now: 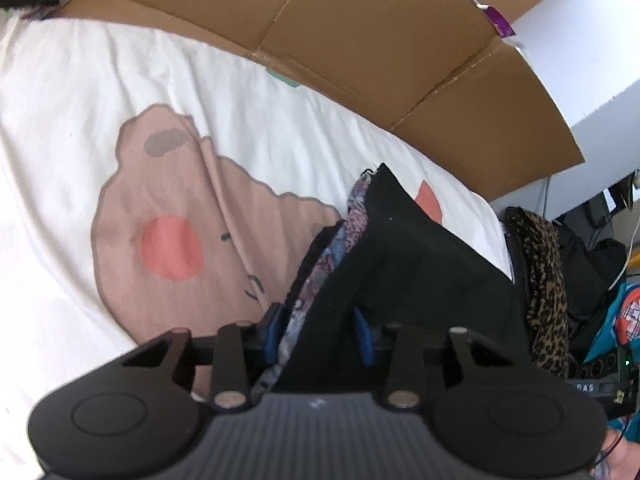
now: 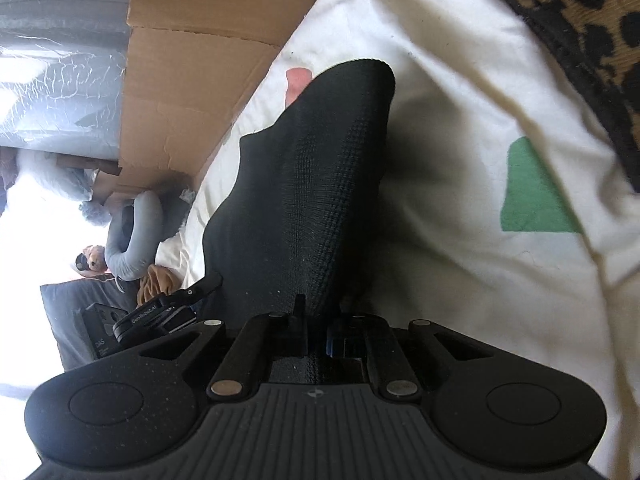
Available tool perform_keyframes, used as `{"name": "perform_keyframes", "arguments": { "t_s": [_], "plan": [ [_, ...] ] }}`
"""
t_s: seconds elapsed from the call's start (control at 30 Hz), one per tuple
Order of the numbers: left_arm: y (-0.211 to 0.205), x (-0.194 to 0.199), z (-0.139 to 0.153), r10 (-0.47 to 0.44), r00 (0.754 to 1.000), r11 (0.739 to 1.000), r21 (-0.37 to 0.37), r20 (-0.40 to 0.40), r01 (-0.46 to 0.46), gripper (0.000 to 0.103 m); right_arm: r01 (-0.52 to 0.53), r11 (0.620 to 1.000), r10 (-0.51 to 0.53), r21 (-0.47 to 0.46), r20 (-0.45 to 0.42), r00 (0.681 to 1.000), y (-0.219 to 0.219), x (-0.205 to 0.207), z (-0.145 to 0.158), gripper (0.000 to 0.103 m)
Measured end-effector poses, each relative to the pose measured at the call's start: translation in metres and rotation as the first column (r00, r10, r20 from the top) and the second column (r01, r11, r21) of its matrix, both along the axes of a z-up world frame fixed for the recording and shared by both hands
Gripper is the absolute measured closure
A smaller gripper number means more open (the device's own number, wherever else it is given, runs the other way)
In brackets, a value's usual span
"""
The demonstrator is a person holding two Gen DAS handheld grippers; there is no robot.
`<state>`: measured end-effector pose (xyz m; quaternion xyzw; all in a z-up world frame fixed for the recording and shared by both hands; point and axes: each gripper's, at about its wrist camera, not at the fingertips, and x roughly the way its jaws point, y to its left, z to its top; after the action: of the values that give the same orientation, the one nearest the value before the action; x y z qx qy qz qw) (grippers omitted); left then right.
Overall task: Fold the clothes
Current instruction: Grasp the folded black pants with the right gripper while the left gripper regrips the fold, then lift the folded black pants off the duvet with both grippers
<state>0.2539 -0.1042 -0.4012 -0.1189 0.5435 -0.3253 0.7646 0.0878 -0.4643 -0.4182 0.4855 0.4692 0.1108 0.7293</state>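
Black knit garment [image 2: 304,184] lay bunched on the printed white duvet [image 1: 120,80], near the cardboard [image 1: 360,32]. Right gripper [image 2: 318,344] was clenched on its hem; left gripper [image 1: 320,332] straddled its patterned lining [image 1: 320,264], grip unconfirmed. Recommended: secure both corners, tension evenly before folding.

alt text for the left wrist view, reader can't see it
The left gripper has black cloth with a patterned lining between its jaws, above a white bed sheet printed with a pink cartoon shape. Flattened cardboard lies behind, and leopard-print fabric sits at right.
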Motion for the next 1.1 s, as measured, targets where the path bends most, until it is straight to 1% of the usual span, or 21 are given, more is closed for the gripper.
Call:
{"name": "perform_keyframes", "arguments": {
  "t_s": [0.23, 0.33, 0.37, 0.47, 0.5, 0.53, 0.6, 0.63, 0.67, 0.73, 0.8, 0.87, 0.93, 1.03, 1.07, 1.1],
  "plan": [
    [-0.009, -0.014, -0.002, -0.010, 0.999, 1.000, -0.015, -0.044, 0.010, 0.065, -0.001, 1.000, 0.000, -0.031, -0.029, 1.000, -0.016, -0.011, 0.007, 0.098],
    [-0.011, -0.021, 0.000, -0.034, 0.999, 0.999, -0.002, -0.035, 0.034, 0.065, -0.032, 0.996, 0.031, -0.078, -0.016, 0.999, -0.016, -0.011, 0.010, 0.098],
    [-0.013, -0.021, 0.002, -0.050, 0.999, 0.999, 0.012, -0.021, 0.050, 0.063, -0.029, 0.997, 0.028, -0.070, -0.018, 0.999, -0.017, -0.011, 0.008, 0.097],
    [-0.017, -0.016, 0.007, -0.077, 0.997, 0.996, 0.037, 0.004, 0.077, 0.050, -0.023, 0.998, 0.022, -0.057, -0.021, 1.000, -0.018, -0.010, 0.005, 0.095],
    [-0.018, -0.015, 0.007, -0.082, 0.997, 0.996, 0.038, 0.013, 0.082, 0.041, -0.025, 0.998, 0.024, -0.062, -0.019, 1.000, -0.018, -0.010, 0.005, 0.094],
    [-0.019, -0.013, 0.008, -0.089, 0.996, 0.995, 0.041, 0.024, 0.088, 0.036, -0.025, 0.998, 0.024, -0.063, -0.020, 1.000, -0.017, -0.009, 0.005, 0.094],
    [-0.024, -0.007, 0.006, -0.105, 0.994, 0.994, 0.037, 0.031, 0.104, 0.033, -0.019, 0.998, 0.018, -0.056, -0.015, 1.000, -0.018, -0.010, 0.005, 0.092],
    [-0.027, -0.004, 0.004, -0.112, 0.993, 0.993, 0.029, 0.022, 0.112, 0.033, -0.016, 0.998, 0.015, -0.054, -0.011, 1.000, -0.019, -0.010, 0.004, 0.089],
    [-0.029, -0.001, 0.001, -0.120, 0.993, 0.993, 0.020, 0.009, 0.120, 0.033, -0.013, 0.998, 0.013, -0.056, -0.009, 1.000, -0.018, -0.010, 0.004, 0.082],
    [-0.035, 0.005, -0.003, -0.139, 0.990, 0.990, 0.003, -0.011, 0.139, 0.029, -0.008, 0.998, 0.008, -0.061, -0.005, 1.000, -0.016, -0.009, 0.003, 0.073],
    [-0.041, 0.008, -0.007, -0.165, 0.986, 0.986, -0.015, -0.017, 0.165, 0.026, -0.003, 0.998, 0.003, -0.065, -0.001, 1.000, -0.015, -0.007, 0.002, 0.073],
    [-0.044, 0.012, -0.010, -0.175, 0.984, 0.984, -0.023, -0.022, 0.174, 0.026, -0.003, 0.997, 0.003, -0.072, 0.000, 1.000, -0.014, -0.004, 0.001, 0.072],
    [-0.046, 0.015, -0.013, -0.181, 0.983, 0.983, -0.044, -0.036, 0.179, 0.022, -0.001, 0.997, 0.001, -0.074, 0.000, 1.000, -0.013, 0.000, -0.001, 0.072],
    [-0.047, 0.022, -0.015, -0.181, 0.981, 0.982, -0.069, -0.067, 0.176, 0.023, 0.000, 0.997, -0.001, -0.072, -0.009, 1.000, -0.012, 0.004, -0.005, 0.073],
    [-0.047, 0.023, -0.015, -0.180, 0.981, 0.982, -0.076, -0.079, 0.174, 0.025, -0.002, 0.997, 0.001, -0.077, -0.008, 1.000, -0.011, 0.006, -0.005, 0.077],
    [-0.048, 0.024, -0.015, -0.185, 0.979, 0.981, -0.081, -0.089, 0.178, 0.037, -0.006, 0.996, 0.005, -0.090, -0.006, 1.000, -0.010, 0.006, -0.003, 0.081]
  ]
}}
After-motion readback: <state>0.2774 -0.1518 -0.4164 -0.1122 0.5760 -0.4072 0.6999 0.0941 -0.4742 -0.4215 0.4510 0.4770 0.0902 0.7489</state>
